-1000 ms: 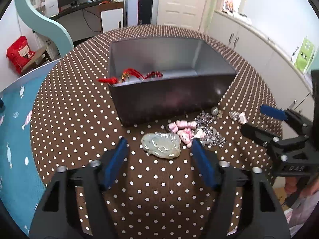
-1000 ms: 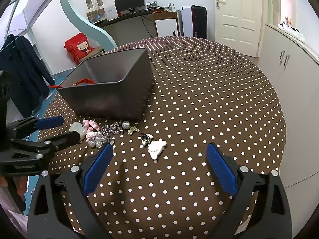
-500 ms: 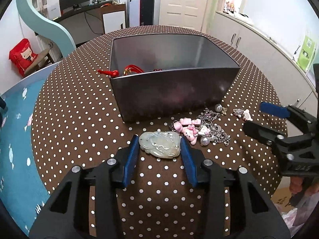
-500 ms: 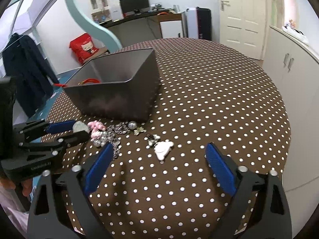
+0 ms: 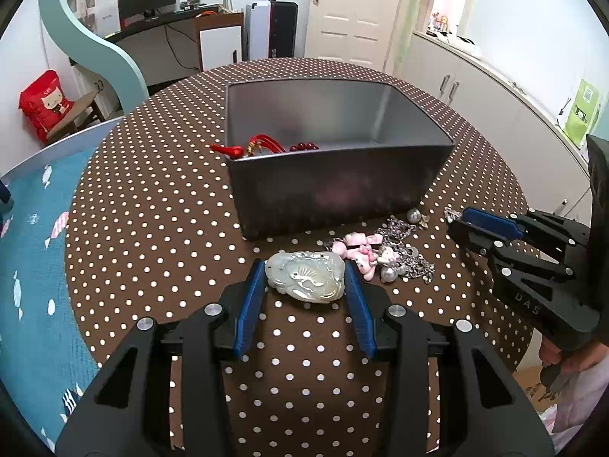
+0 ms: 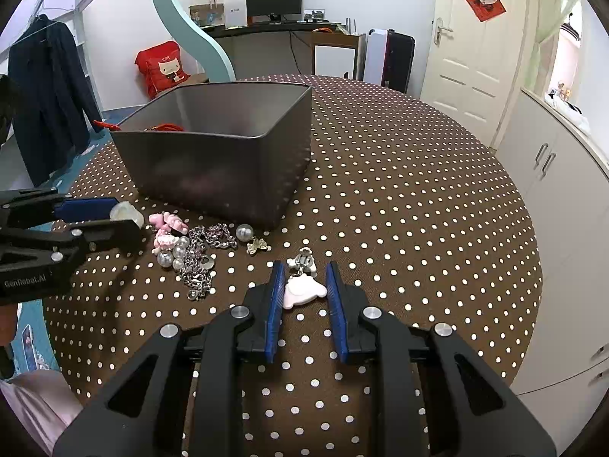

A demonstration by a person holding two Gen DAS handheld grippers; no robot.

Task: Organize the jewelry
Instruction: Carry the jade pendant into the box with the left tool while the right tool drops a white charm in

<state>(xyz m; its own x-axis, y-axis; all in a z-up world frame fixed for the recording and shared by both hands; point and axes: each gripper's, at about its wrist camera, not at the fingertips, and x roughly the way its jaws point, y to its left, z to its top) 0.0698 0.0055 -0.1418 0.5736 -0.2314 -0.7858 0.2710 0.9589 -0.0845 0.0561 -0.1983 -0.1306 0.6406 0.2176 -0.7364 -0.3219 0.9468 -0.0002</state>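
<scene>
A grey metal box (image 5: 335,175) stands on the dotted table, with red jewelry (image 5: 262,144) inside; it also shows in the right wrist view (image 6: 228,167). My left gripper (image 5: 304,278) is shut on a pale green jade pendant (image 5: 306,276), its blue pads touching both sides. My right gripper (image 6: 303,285) is closed around a white bear-shaped charm (image 6: 302,290) with a small silver charm (image 6: 303,261) attached. Pink charms (image 5: 359,253), pearls and a silver chain (image 6: 201,255) lie between the two grippers.
The round brown dotted table (image 6: 418,209) drops off at its right edge, with white cabinets (image 6: 563,190) beyond. A pearl with a gold bow (image 6: 251,238) lies by the box corner. My right gripper also shows in the left wrist view (image 5: 475,224).
Both grippers have closed from wide open. The left one has closed onto the jade pendant, the right one has moved forward and closed around the white bear charm.
</scene>
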